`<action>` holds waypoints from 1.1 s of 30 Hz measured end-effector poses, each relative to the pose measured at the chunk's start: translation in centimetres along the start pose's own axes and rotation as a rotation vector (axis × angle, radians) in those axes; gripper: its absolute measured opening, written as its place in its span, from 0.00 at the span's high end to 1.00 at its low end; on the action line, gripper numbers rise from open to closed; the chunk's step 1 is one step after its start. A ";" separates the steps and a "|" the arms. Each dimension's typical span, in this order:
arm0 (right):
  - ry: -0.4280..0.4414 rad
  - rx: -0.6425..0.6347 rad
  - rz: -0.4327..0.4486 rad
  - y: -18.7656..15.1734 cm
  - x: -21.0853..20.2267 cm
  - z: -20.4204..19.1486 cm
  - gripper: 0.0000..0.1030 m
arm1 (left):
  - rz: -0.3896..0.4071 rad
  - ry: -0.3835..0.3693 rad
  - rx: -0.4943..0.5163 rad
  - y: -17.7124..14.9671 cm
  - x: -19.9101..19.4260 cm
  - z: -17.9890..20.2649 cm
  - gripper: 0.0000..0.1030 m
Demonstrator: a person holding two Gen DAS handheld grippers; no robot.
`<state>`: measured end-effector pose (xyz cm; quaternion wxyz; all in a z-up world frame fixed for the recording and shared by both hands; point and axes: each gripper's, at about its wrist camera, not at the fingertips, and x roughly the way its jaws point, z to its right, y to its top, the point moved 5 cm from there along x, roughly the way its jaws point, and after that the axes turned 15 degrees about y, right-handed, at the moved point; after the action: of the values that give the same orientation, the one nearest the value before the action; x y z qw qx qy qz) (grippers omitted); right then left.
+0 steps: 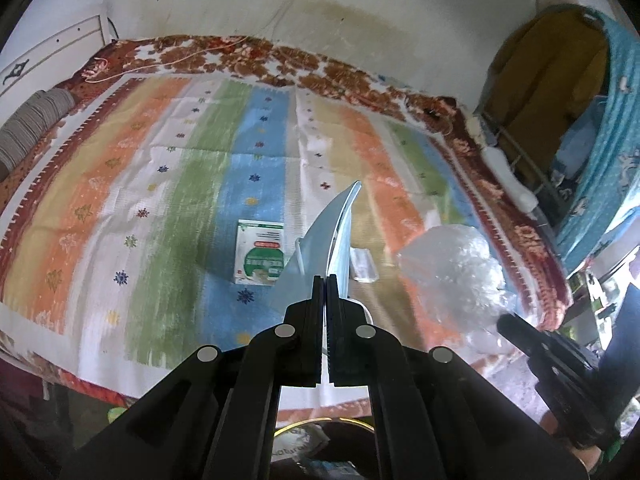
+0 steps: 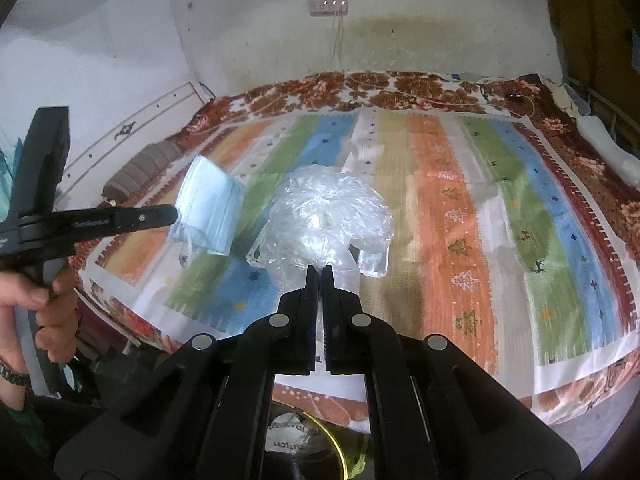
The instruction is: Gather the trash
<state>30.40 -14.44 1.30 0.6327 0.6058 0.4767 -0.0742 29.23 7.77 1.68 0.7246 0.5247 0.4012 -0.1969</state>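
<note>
My left gripper (image 1: 325,278) is shut on a pale blue face mask (image 1: 334,240), held above the striped bed cover; the mask also shows in the right wrist view (image 2: 210,204) at the left gripper's tip (image 2: 174,213). My right gripper (image 2: 319,269) is shut on a crumpled clear plastic bag (image 2: 328,220), which also shows in the left wrist view (image 1: 452,276). A small green and white box (image 1: 260,252) lies on the blue stripe. A small clear plastic wrapper (image 1: 363,265) lies beside it, also seen in the right wrist view (image 2: 374,262).
The striped cover (image 2: 460,216) lies over a brown floral blanket (image 2: 400,88) on a bed against a white wall. A round bin with a gold rim (image 2: 320,440) holding trash sits below the bed's near edge. A striped pillow (image 1: 32,128) lies far left.
</note>
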 end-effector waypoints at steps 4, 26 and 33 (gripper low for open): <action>-0.001 -0.004 0.022 -0.6 -1.4 -0.8 0.98 | 0.026 -0.027 0.014 -1.4 -2.0 0.5 1.00; -0.005 -0.068 0.108 -6.6 -7.1 -5.9 0.98 | 0.088 -0.121 0.047 -9.0 -8.2 1.6 1.00; 0.009 -0.070 0.085 -8.8 -7.7 -6.8 0.98 | 0.062 -0.101 0.052 -12.0 -8.6 1.4 1.00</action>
<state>16.89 -14.75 1.73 0.6540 0.6031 0.4558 -0.0277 16.16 0.91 1.41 0.7359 0.5449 0.3425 -0.2105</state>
